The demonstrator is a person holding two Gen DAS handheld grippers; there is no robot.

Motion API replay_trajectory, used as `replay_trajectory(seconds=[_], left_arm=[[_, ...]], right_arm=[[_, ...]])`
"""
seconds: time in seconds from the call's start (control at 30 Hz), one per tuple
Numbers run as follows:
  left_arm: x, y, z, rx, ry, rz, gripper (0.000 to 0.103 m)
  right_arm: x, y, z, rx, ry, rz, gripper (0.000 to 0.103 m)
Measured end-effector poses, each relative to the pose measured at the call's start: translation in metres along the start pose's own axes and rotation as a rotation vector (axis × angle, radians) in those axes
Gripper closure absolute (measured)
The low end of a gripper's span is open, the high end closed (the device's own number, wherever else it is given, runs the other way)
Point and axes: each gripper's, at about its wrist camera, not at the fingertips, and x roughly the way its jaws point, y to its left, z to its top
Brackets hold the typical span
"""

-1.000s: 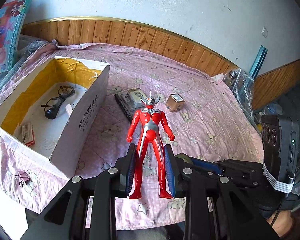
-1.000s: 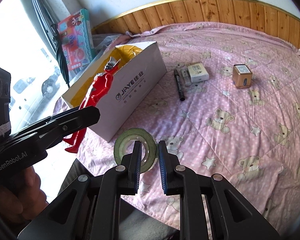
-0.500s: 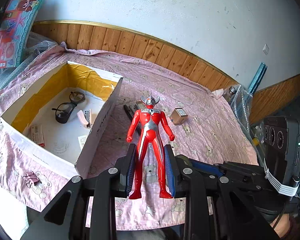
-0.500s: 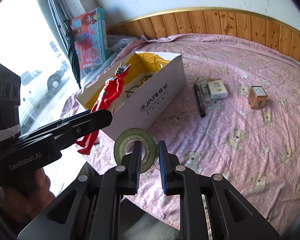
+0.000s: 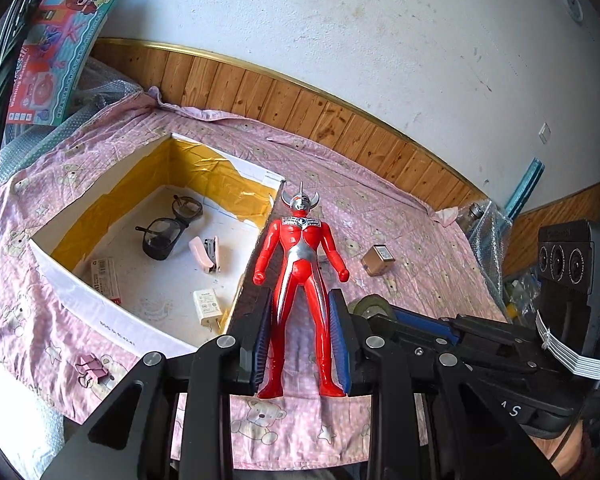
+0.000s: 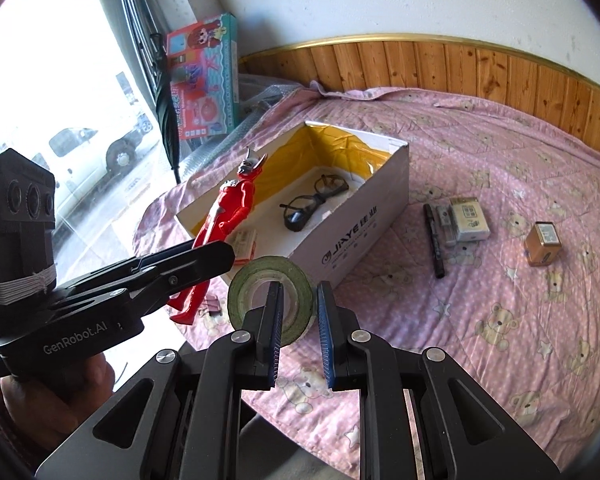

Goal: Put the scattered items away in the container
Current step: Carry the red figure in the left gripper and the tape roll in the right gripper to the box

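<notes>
Here, the left claw (image 5: 300,336) grips the red figure (image 5: 300,280) by its legs, and the right claw (image 6: 298,332) pinches the tape roll (image 6: 270,300); the figure's horns may snag the box (image 6: 356,232) rim.

Both wrist views look down along fingers, close over bed; share white box (image 5: 256,248) (image 6: 364,216).

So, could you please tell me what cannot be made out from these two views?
- Left wrist view: the tape roll is mostly hidden behind the left tongs and the figure.
- Right wrist view: the binder clip is partly covered by the figure's legs.
- Both views: print on the small brown box is too small to read.
</notes>
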Motion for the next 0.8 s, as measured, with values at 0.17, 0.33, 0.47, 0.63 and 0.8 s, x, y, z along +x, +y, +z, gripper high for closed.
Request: replay_trajectory(seconds=[0.17, 0.33, 0.47, 0.63, 0.8], left_arm=[[-0.003, 0.014, 0.007, -0.022, -0.009, 0.006, 0.075], [-0.006, 0.027, 0.014, -0.038, -0.023, 0.025, 0.075], [-0.010, 0.039, 0.020, -0.055, -0.036, 0.041, 0.075], [-0.012, 0.054, 0.025, -0.075, -0.045, 0.064, 0.075], [-0.012, 0.066, 0.029, -0.094, -0.050, 0.082, 0.075]], right_arm=[[0.007, 0.011, 0.013, -0.021, -0.004, 0.010, 0.086], [0.015, 0.019, 0.026, -0.041, -0.006, 0.021, 0.086], [0.022, 0.027, 0.035, -0.057, -0.008, 0.031, 0.086], [0.031, 0.035, 0.047, -0.079, -0.007, 0.045, 0.086], [0.040, 0.041, 0.058, -0.097, -0.006, 0.052, 0.086]])
